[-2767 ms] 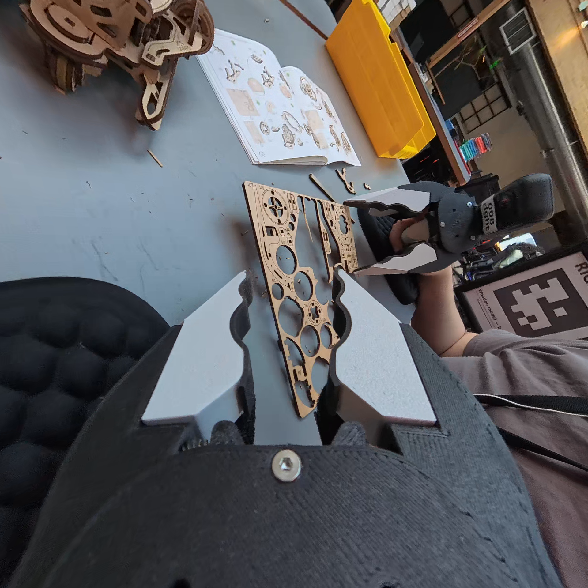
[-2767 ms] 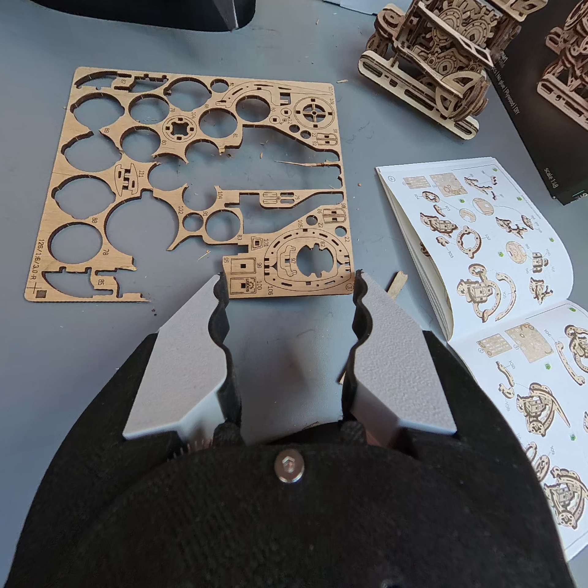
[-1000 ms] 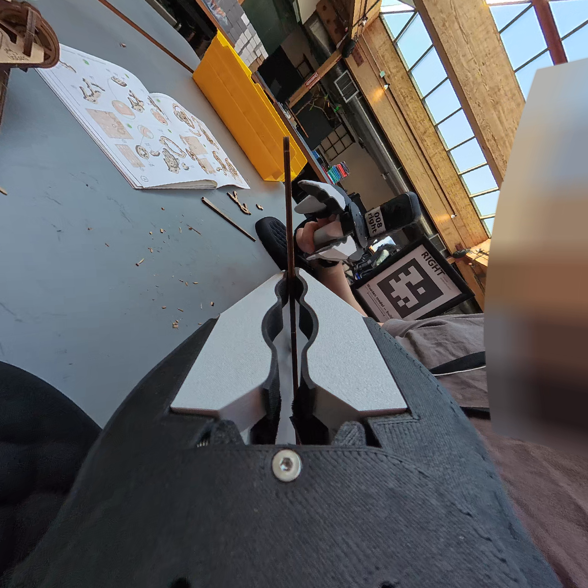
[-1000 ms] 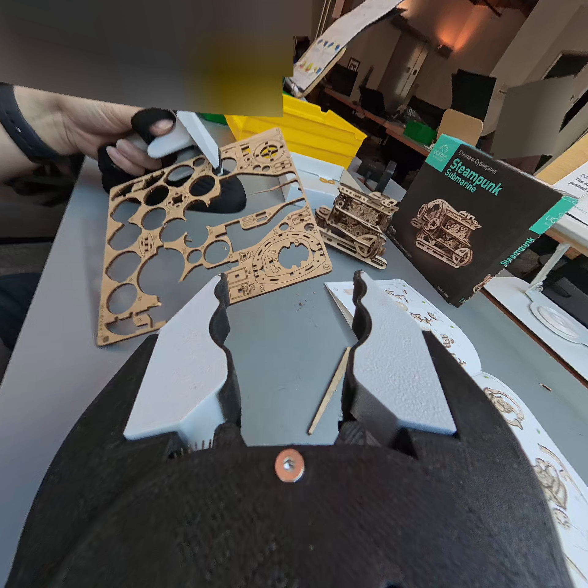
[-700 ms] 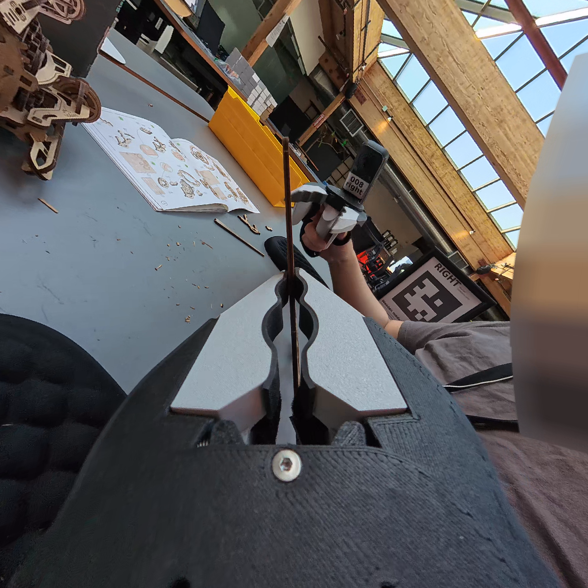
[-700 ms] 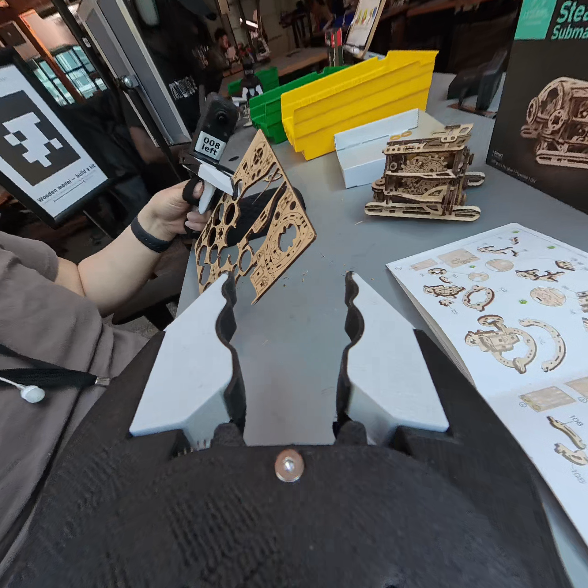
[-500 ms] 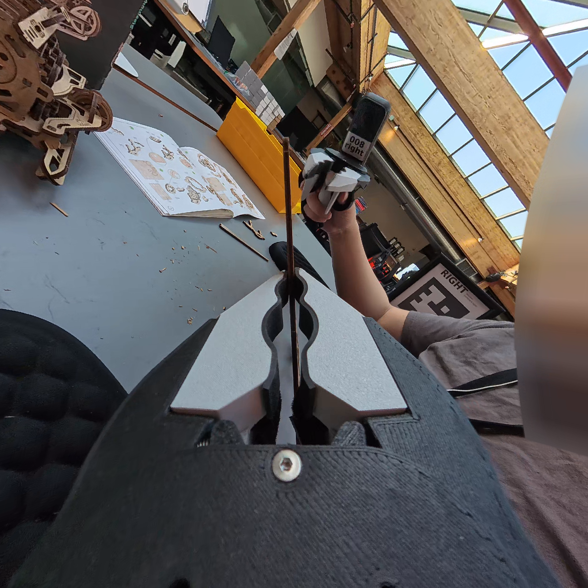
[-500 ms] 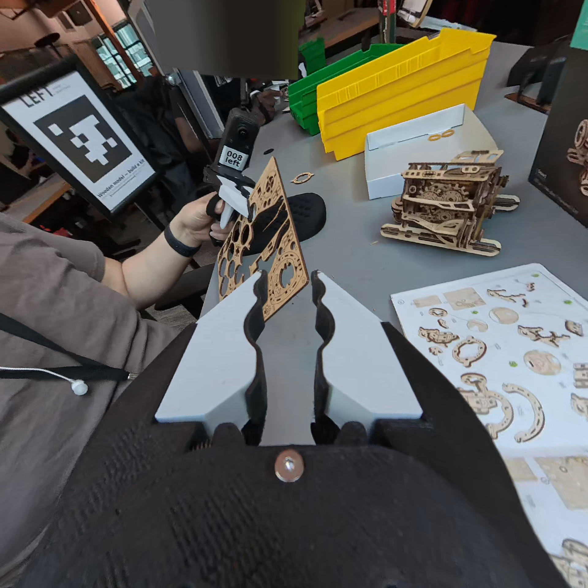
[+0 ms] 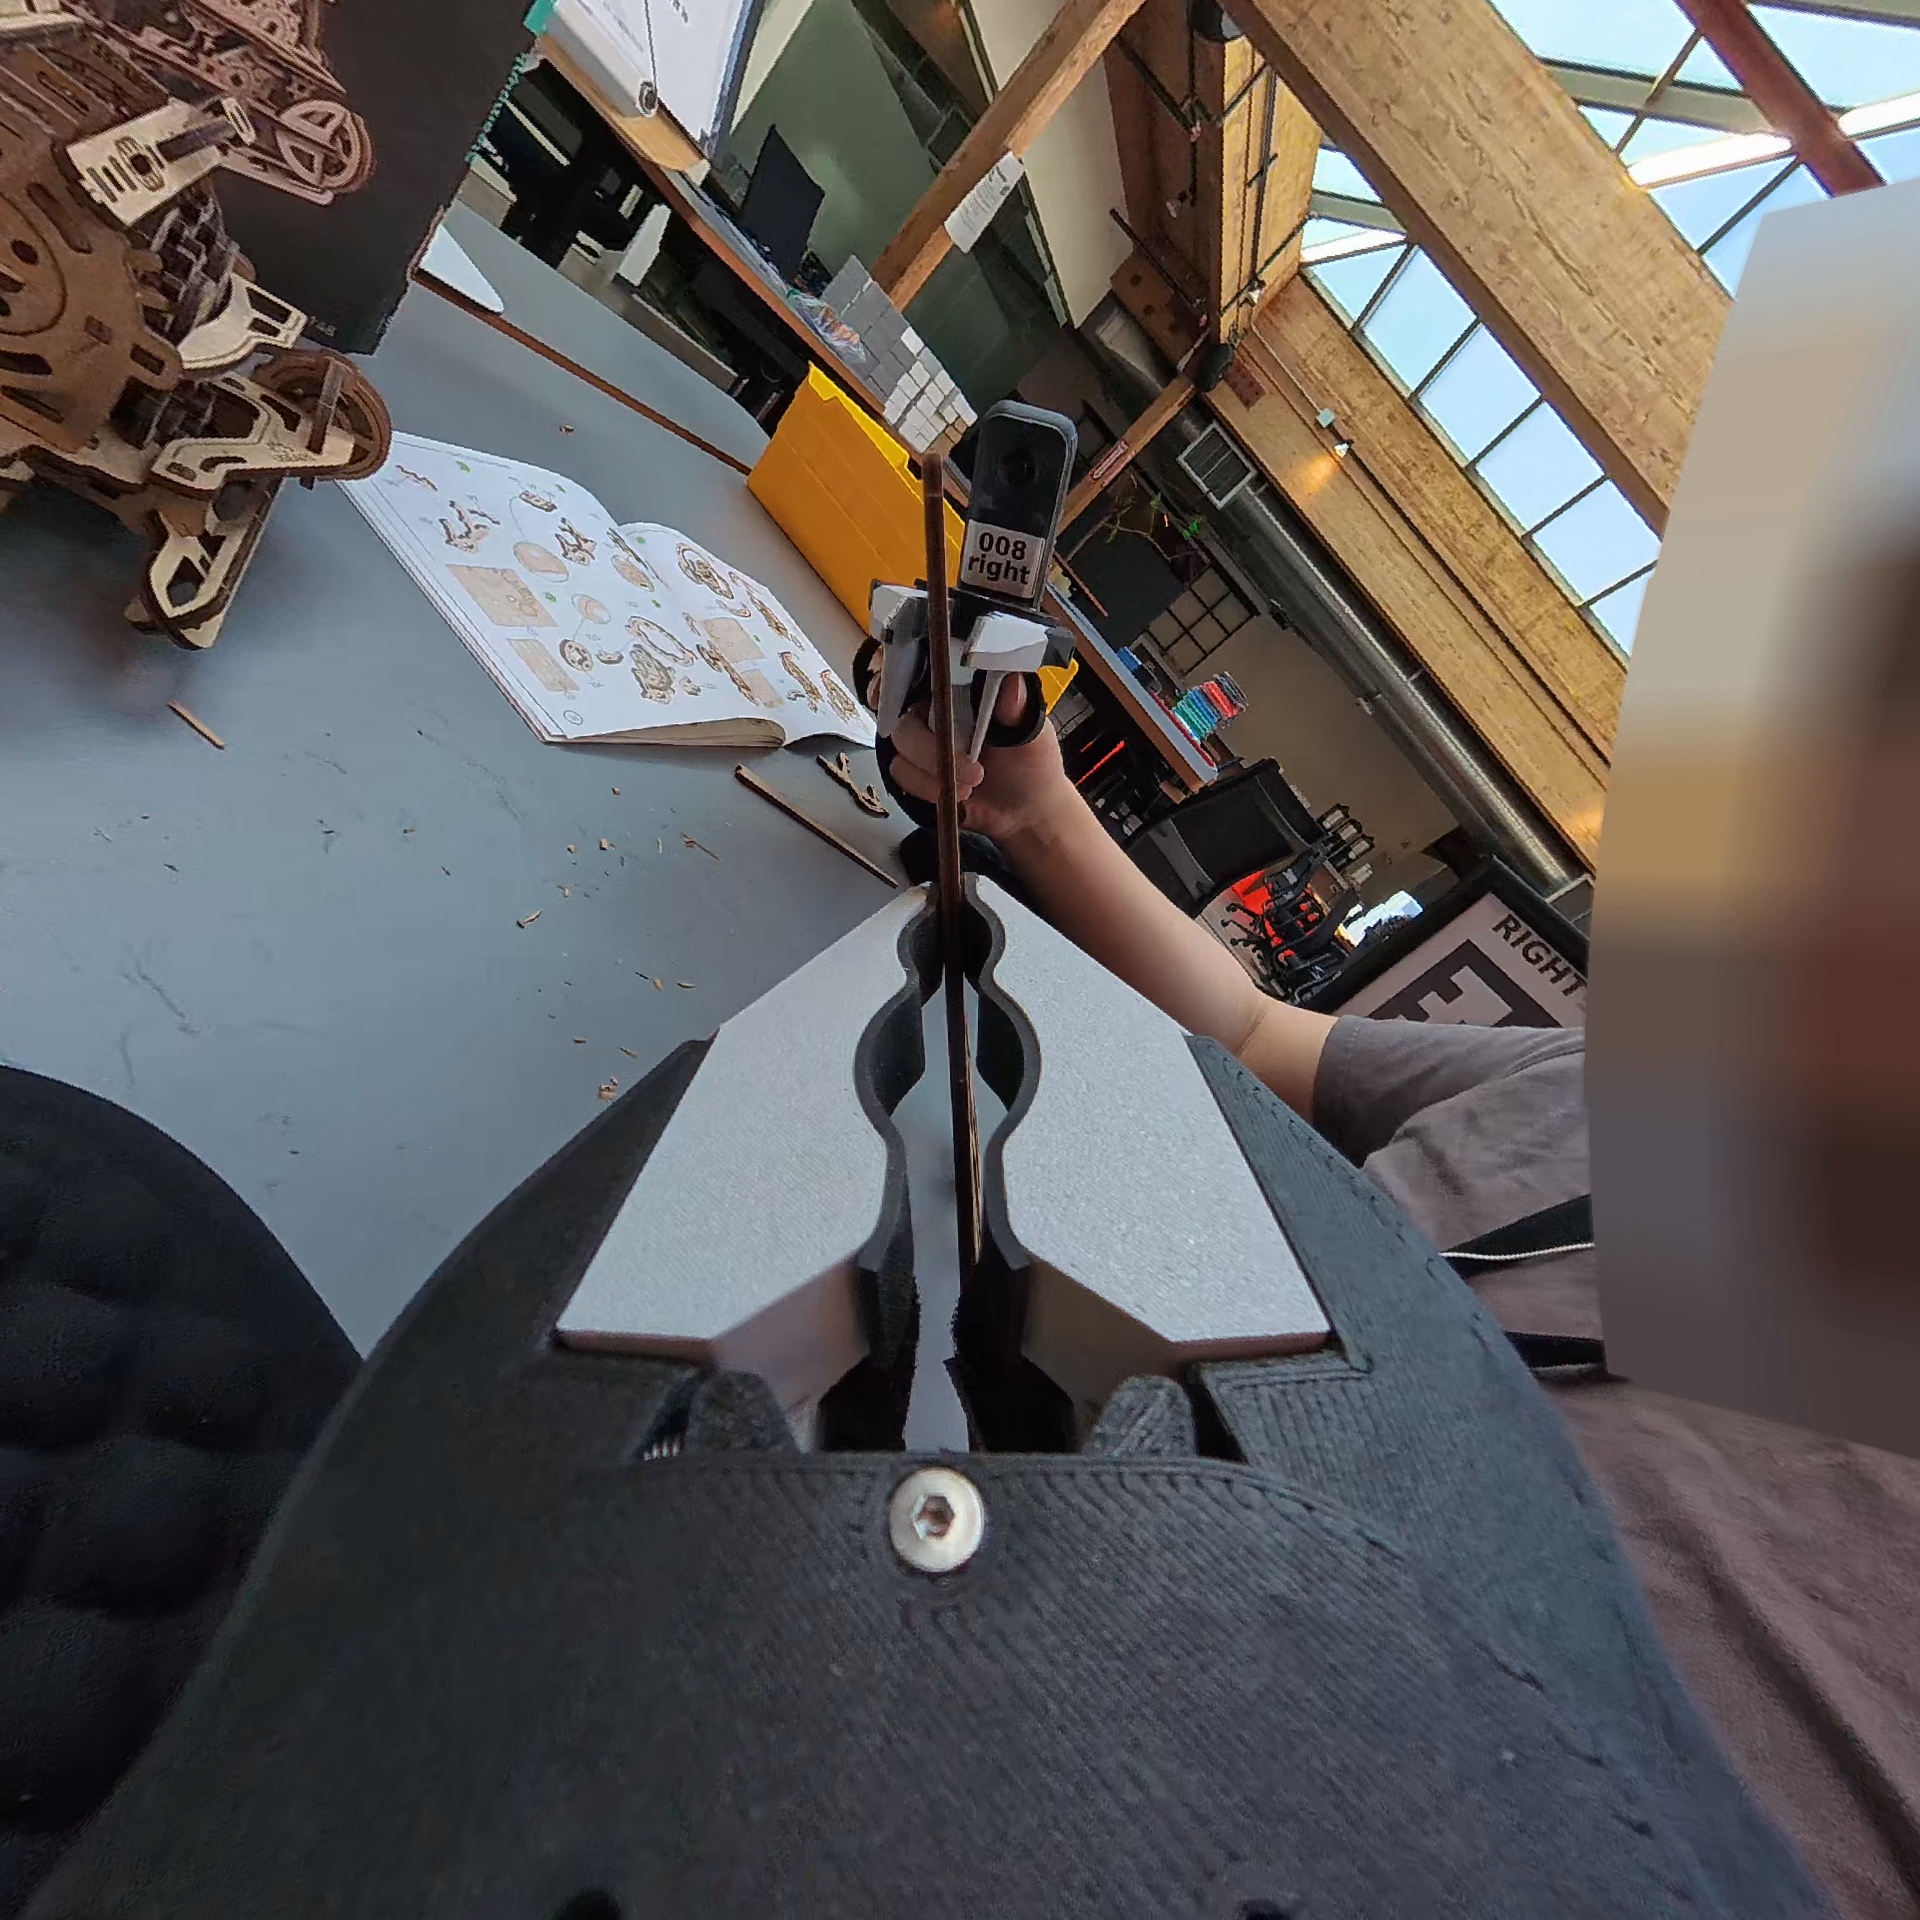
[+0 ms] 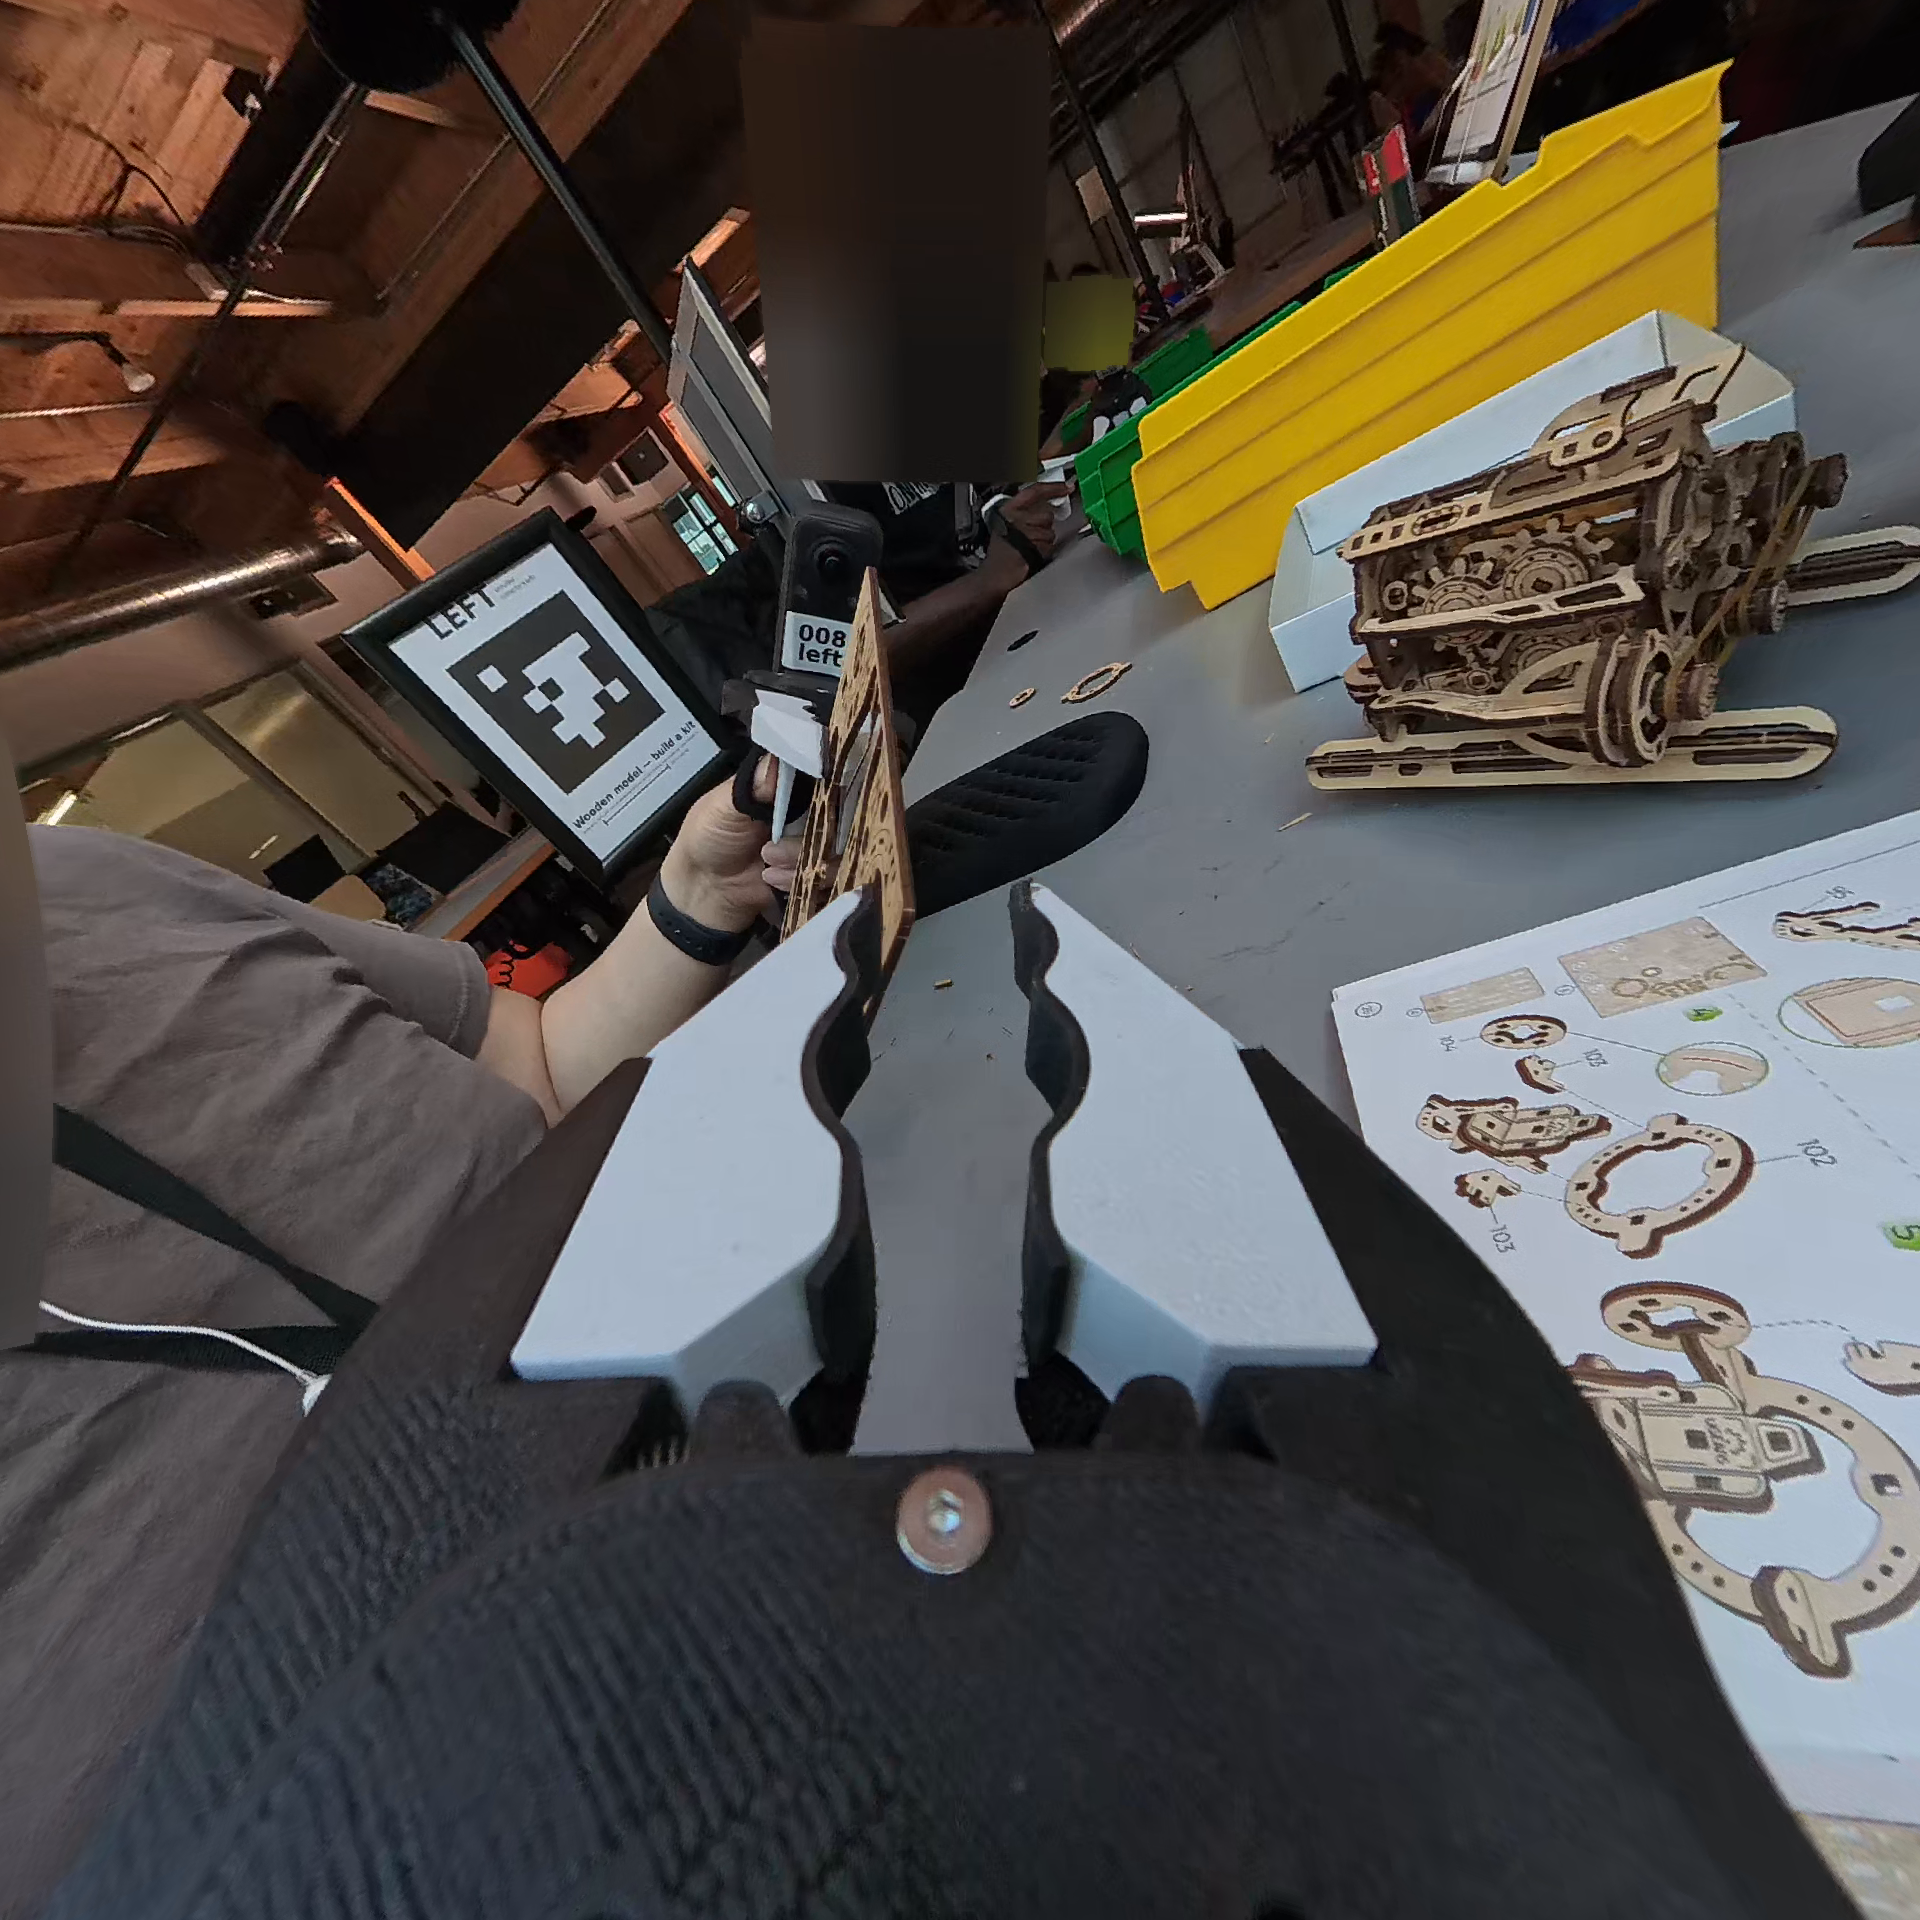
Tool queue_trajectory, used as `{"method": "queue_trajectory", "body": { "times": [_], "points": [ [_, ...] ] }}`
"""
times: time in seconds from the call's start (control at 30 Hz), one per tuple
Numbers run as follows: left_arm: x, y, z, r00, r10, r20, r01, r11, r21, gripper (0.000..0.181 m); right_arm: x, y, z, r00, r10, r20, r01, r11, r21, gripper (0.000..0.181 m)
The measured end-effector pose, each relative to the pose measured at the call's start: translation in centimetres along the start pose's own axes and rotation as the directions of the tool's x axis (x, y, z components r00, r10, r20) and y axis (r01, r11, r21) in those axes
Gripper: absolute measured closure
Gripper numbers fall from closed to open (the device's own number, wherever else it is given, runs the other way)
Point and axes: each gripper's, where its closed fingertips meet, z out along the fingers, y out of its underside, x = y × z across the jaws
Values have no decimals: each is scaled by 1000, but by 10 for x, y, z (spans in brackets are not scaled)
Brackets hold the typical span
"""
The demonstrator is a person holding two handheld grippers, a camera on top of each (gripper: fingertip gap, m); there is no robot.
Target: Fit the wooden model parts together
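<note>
My left gripper (image 9: 948, 894) is shut on a thin laser-cut wooden parts sheet (image 9: 940, 675). It holds the sheet upright above the grey table (image 9: 312, 935), so I see it edge-on. In the right wrist view the sheet (image 10: 854, 790) hangs tilted from the left gripper (image 10: 795, 748). My right gripper (image 10: 940, 904) is open with a narrow gap. The sheet's lower corner sits just inside its left fingertip. In the left wrist view the right gripper (image 9: 951, 675) straddles the sheet's far edge. A part-built wooden model (image 10: 1579, 623) stands on the table.
An open instruction booklet (image 10: 1662, 1143) lies to the right. A white box (image 10: 1320, 582), a yellow bin (image 10: 1434, 312) and a green bin (image 10: 1122, 457) stand behind the model. A black pad (image 10: 1018, 790) lies under the sheet. A loose wooden stick (image 9: 810, 821) and splinters lie about. The part-built wooden model (image 10: 1579, 623) is about 15 centimeters from my right fingertips.
The left gripper shut on the flat-lying sheet and lifted it upright. The right gripper rose from the table, narrowed its gap and came up to the sheet's edge.
</note>
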Motion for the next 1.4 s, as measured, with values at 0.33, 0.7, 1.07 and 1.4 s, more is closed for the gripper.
{"method": "queue_trajectory", "body": {
  "times": [0.33,0.7,1.07,1.4],
  "points": [
    [2,-4,-1,999,32,6,-32,999,42,181,-10,18,11,993,80,88,-73,994,-80,153],
    [-8,-1,2,998,54,39,-56,997,52,177,-21,15,14,989,92,118,-82,993,-87,181],
    [-17,7,-23,980,63,187,-78,994,76,154,-19,12,8,996,-5,89,12,997,-79,181],
    [-34,54,-36,900,219,377,-177,974,-142,153,-15,12,6,998,-22,67,27,996,-80,180]
  ]
}}
